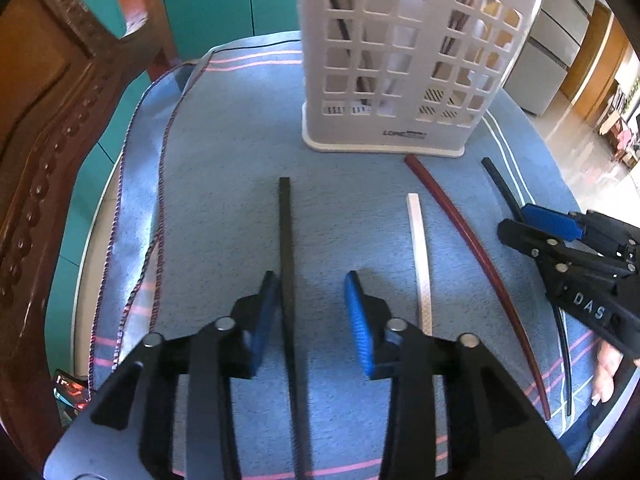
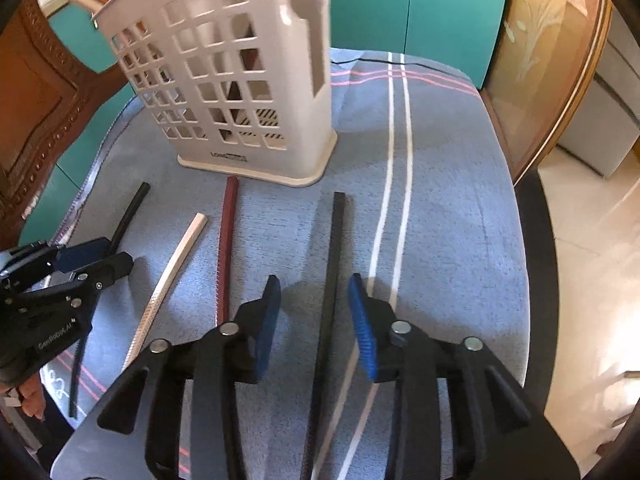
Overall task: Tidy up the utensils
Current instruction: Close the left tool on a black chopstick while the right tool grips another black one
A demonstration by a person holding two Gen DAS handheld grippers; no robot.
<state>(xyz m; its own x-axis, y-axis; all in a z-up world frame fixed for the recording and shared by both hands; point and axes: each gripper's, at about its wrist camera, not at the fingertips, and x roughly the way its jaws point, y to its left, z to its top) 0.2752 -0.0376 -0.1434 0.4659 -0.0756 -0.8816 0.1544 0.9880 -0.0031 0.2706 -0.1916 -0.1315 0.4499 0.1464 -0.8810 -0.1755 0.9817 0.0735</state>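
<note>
Nearest, left gripper [image 1: 311, 280]: jaws spread, astride the left black chopstick [image 1: 285, 220], which runs close along the left-hand pad and clear of the other; no pinch. Right gripper [image 2: 314, 280]: jaws likewise spread, astride the right black chopstick [image 2: 338, 232], both pads clear of it. Between these two, flat on the blue striped cloth [image 1: 224, 160]: white chopstick [image 1: 418, 240], then red chopstick [image 1: 460, 224], side by side and apart. All four roughly parallel, far ends toward the holder. Further out, white lattice utensil holder [image 1: 400, 60], upright on the cloth, dark sticks already inside; far end of the red chopstick just short of its base. Beyond, carved wooden chair [image 1: 48, 120].
</note>
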